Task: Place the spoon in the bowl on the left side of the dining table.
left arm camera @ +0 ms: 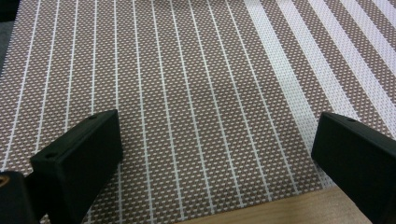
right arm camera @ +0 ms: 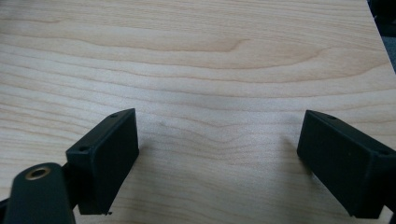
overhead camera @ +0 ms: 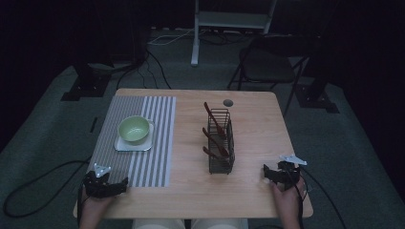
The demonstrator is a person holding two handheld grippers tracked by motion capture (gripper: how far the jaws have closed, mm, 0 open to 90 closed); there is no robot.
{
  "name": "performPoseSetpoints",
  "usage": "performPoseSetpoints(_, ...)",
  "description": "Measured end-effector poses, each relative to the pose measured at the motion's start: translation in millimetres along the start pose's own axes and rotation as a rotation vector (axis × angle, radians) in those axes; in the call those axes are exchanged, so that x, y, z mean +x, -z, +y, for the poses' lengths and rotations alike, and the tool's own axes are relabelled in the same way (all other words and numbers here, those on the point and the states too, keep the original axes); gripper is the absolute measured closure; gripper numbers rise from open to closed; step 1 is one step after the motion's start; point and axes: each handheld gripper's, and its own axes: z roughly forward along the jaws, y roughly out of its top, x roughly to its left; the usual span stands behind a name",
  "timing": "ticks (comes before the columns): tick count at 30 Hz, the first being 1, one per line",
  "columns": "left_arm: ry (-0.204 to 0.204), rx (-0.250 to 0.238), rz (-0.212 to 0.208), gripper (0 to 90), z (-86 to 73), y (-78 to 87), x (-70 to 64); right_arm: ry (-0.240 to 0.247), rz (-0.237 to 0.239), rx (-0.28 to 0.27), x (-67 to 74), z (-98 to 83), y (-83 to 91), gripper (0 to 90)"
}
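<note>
I hold both grippers wide open and empty: left gripper (overhead camera: 125, 182) over the striped placemat's (overhead camera: 143, 143) near edge, right gripper (overhead camera: 265, 173) at the table's (overhead camera: 248, 191) near right corner.

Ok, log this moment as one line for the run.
left claw: open, over striped placemat | right claw: open, over bare table | green bowl: on white plate | wire rack: holds brown utensils

— Where are your hands?
— My left gripper (overhead camera: 106, 186) sits low at my near left, my right gripper (overhead camera: 282, 173) at my near right, well apart, each held in one hand.
— And the fingers (left arm camera: 77, 161)?
— Spread wide on both, nothing between them, hovering just above the surface (right arm camera: 210, 56).
</note>
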Motion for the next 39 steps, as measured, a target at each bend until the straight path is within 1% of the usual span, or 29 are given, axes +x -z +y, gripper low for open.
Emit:
performPoseSetpoints(2, -0.009, 0.004, -0.001, 2.2, -0.1, 0.6, -0.3, 0.0, 0.0, 0.0, 0.0, 0.0, 0.0, 11.9)
performPoseSetpoints(4, -0.019, 0.013, -0.026, 2.2, 0.6, 1.6, -0.2, 0.0, 0.0, 0.0, 0.0, 0.0, 0.0, 11.9)
performPoseSetpoints(5, -0.019, 0.013, -0.026, 2.2, 0.6, 1.6, -0.2, 0.0, 0.0, 0.0, 0.0, 0.0, 0.0, 11.9)
performPoseSetpoints(7, -0.045, 0.023, -0.034, 2.2, 0.5, 2.3, -1.8, 0.0, 0.0, 0.0, 0.0, 0.0, 0.0, 11.9)
performPoseSetpoints(9, -0.032, 0.016, -0.069, 2.2, 0.4, 3.8, -1.9, 0.0, 0.0, 0.0, 0.0, 0.0, 0.0, 11.9)
performPoseSetpoints(11, -0.04, 0.005, -0.059, 2.2, 0.9, 5.7, -2.7, 0.0, 0.0, 0.0, -0.1, 0.0, 0.0, 11.9)
performPoseSetpoints(17, -0.05, 0.008, -0.072, 2.2, 1.8, 7.0, -4.9, 0.0, 0.0, 0.0, -0.1, 0.0, 0.0, 11.9)
performPoseSetpoints(18, -0.05, 0.006, -0.068, 2.2, 1.6, 7.3, -5.8, 0.0, 0.0, 0.0, -0.1, 0.0, 0.0, 11.9)
performPoseSetpoints(20, -0.048, 0.003, -0.081, 2.2, 1.6, 8.2, -6.6, 0.0, 0.0, 0.0, 0.0, 0.0, 0.0, 11.9)
performPoseSetpoints(22, -0.048, -0.002, -0.078, 2.2, 1.8, 9.1, -7.5, 0.0, 0.0, 0.0, 0.0, 0.0, 0.0, 11.9)
performPoseSetpoints(25, -0.06, -0.01, -0.098, 2.2, 3.3, 10.9, -11.3, 0.0, 0.0, 0.0, 0.0, 0.0, 0.0, 11.9)
performPoseSetpoints(26, -0.064, -0.009, -0.089, 2.2, 3.7, 11.4, -12.6, 0.0, 0.0, 0.0, 0.0, 0.0, 0.0, 11.9)
performPoseSetpoints(29, -0.069, -0.009, -0.097, 2.4, 4.5, 11.8, -14.6, 0.0, 0.0, 0.0, 0.0, 0.0, 0.0, 11.9)
performPoseSetpoints(30, -0.085, -0.009, -0.105, 5.2, 5.1, 13.0, -16.8, 0.0, 0.0, 0.0, 0.0, 0.0, 0.0, 11.9)
performPoseSetpoints(31, -0.086, -0.014, -0.102, 5.1, 5.3, 13.4, -18.0, 0.0, 0.0, 0.0, 0.0, 0.0, 0.0, 11.9)
performPoseSetpoints(32, -0.087, -0.018, -0.108, 5.1, 5.4, 13.9, -18.8, 0.0, 0.0, 0.0, 0.0, 0.0, 0.0, 11.9)
performPoseSetpoints(35, -0.091, -0.017, -0.108, 5.1, 5.8, 14.3, -20.5, 0.0, 0.0, 0.0, 0.0, 0.0, 0.0, 11.9)
performPoseSetpoints(36, -0.088, -0.023, -0.122, 5.1, 6.3, 15.1, -21.2, 0.0, 0.0, 0.0, 0.0, 0.0, 0.0, 11.9)
performPoseSetpoints(39, -0.086, -0.027, -0.132, 5.1, 7.1, 16.2, -21.9, 0.0, 0.0, 0.0, 0.0, 0.0, 0.0, 11.9)
